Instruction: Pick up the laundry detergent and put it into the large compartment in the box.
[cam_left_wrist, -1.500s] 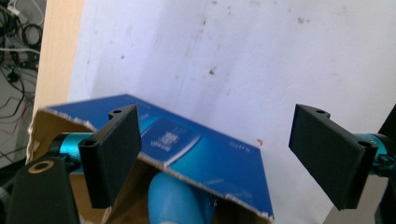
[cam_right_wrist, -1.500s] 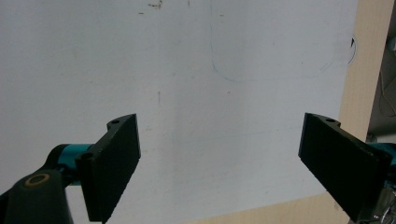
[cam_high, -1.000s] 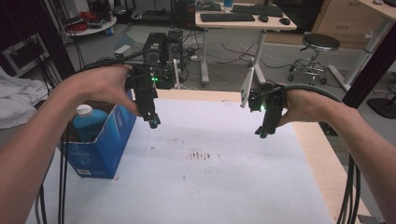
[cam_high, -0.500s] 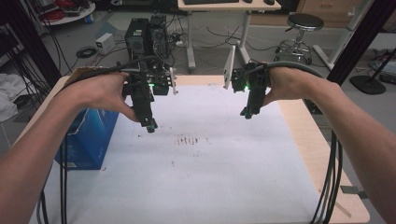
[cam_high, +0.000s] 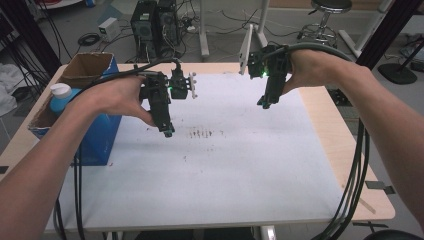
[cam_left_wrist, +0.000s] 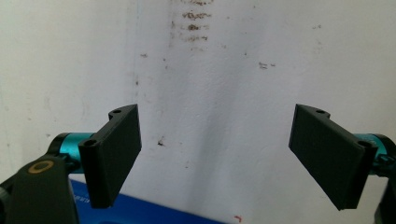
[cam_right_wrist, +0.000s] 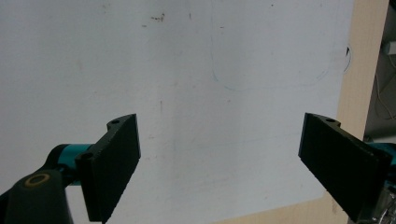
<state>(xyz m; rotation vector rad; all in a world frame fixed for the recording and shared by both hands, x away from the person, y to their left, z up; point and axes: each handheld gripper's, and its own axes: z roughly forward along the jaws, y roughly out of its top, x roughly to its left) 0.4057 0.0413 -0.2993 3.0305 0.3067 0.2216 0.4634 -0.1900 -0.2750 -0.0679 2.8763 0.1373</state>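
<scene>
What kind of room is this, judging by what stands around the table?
Probably a lab or workshop, not a home. Behind the table stand computer towers on the floor among loose cables, with a stool and desk legs beyond. The person's hands hold cabled grippers, which suits a recording setup.

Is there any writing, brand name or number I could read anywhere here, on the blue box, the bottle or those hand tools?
None can be read.
Blue box: a line of small white print shows on its edge in the left gripper view, too blurred to read.
Bottle in the box: no label visible.
Left gripper and right gripper: no legible marking.
Brown marks on the white table cover: stains, not writing.
</scene>
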